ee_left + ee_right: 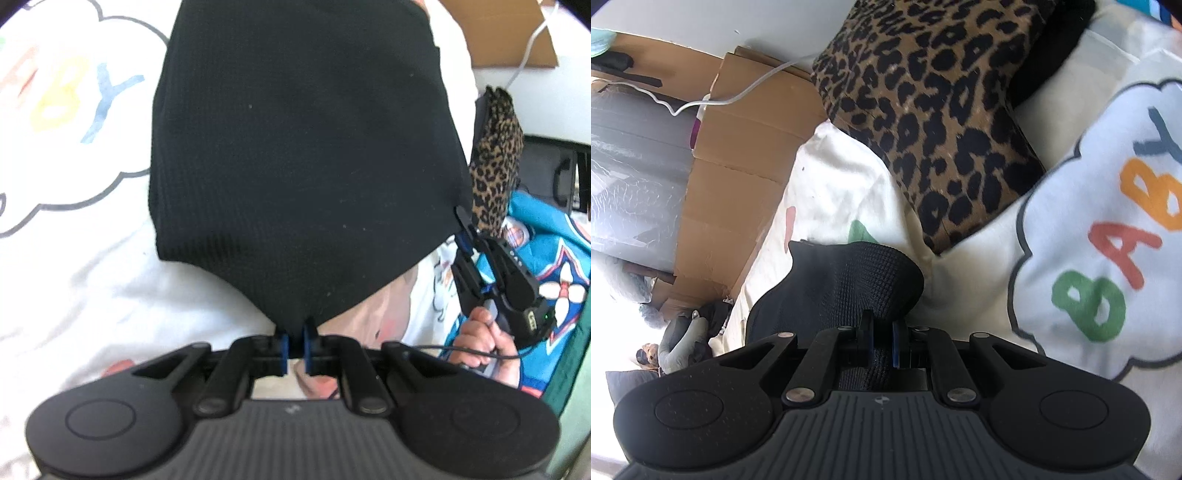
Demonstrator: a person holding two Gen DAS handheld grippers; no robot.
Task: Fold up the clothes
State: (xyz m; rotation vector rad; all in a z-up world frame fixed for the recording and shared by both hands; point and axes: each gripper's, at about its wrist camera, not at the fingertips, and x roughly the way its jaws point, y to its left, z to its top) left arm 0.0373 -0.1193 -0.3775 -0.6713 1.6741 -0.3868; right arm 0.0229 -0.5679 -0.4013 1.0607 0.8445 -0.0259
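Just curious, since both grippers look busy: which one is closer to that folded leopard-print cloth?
Right. The right gripper pinches the black garment's corner right beside the leopard-print cloth; the left gripper holds another corner farther away.

We see a white bedspread (pixel 846 192) printed with coloured letters. Far left, flattened cardboard (pixel 738 155) leans against a pale wall (pixel 738 22) in bright daylight.

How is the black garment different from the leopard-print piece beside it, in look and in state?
The black garment is plain black with a fine knit texture; the leopard-print piece is brown with black spots. The black garment is gripped by the left gripper and the right gripper; the leopard-print piece lies untouched in a compact stack. Both are over the white blanket.
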